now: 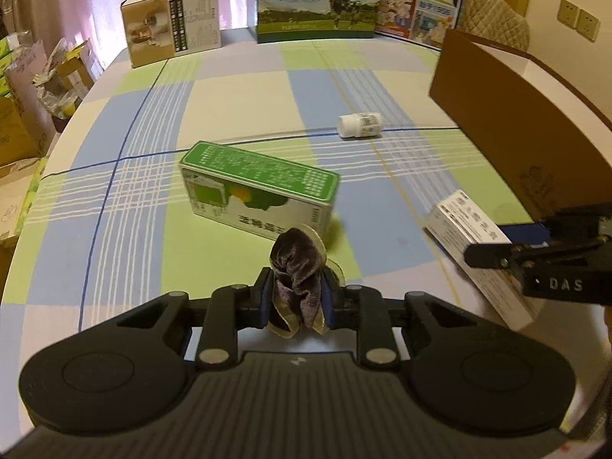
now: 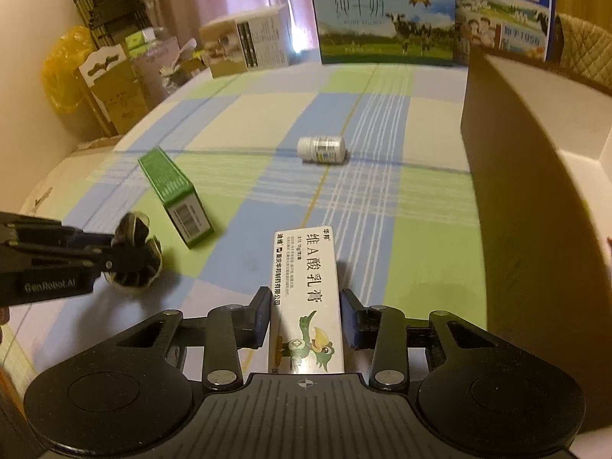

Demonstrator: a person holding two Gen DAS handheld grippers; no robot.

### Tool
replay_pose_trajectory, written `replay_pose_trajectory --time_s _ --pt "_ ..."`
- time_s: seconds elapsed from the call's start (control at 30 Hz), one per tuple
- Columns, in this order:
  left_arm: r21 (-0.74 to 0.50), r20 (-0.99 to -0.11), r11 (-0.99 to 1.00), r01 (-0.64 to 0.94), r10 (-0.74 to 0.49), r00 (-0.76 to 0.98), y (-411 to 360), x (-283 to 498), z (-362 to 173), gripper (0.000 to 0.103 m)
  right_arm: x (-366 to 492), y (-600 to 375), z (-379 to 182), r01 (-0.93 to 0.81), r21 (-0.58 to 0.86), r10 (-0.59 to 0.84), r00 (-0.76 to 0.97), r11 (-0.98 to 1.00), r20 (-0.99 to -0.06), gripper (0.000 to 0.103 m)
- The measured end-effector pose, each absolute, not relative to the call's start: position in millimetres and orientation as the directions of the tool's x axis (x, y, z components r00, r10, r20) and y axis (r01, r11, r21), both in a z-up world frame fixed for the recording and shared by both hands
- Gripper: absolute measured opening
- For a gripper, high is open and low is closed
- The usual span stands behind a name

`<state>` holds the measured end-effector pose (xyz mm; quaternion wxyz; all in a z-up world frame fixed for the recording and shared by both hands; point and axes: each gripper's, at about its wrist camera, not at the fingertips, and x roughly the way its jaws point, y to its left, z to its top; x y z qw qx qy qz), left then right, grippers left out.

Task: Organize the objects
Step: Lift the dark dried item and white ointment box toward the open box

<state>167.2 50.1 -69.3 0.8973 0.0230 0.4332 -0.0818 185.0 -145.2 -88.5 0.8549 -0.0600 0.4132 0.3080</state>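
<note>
My left gripper (image 1: 296, 298) is shut on a dark purple fabric item with a pale rim (image 1: 300, 267), held just above the cloth; it also shows in the right wrist view (image 2: 132, 252). My right gripper (image 2: 306, 321) has its jaws on either side of a white ointment box (image 2: 306, 298) lying on the table, with small gaps showing; the box also shows in the left wrist view (image 1: 478, 252). A green medicine box (image 1: 260, 187) lies ahead of the left gripper. A white pill bottle (image 1: 359, 125) lies on its side farther back.
An open brown cardboard box (image 1: 516, 122) stands at the right. Two milk cartons (image 1: 317, 0) and a beige box (image 1: 172, 23) stand along the far edge. Cartons and bags (image 1: 23, 88) sit on the floor to the left. A checked cloth (image 1: 237, 99) covers the table.
</note>
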Motion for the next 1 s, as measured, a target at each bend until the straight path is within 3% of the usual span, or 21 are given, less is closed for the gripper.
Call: replay_pose_trajectory --time_s 0.53,1.0 --pt "-0.062 -0.747 0.984 0.166 -0.156 0.646 36 151 -33 0.02 151 -176 -53 -0.533 0.229 0.525 0.508 0.814 -0.683 0.035" --pt "-0.138 -0.658 0.945 0.296 -0.311 0.686 -29 136 27 0.02 145 -235 15 -0.484 0.313 0.572 0.612 0.817 -0.547 0.035"
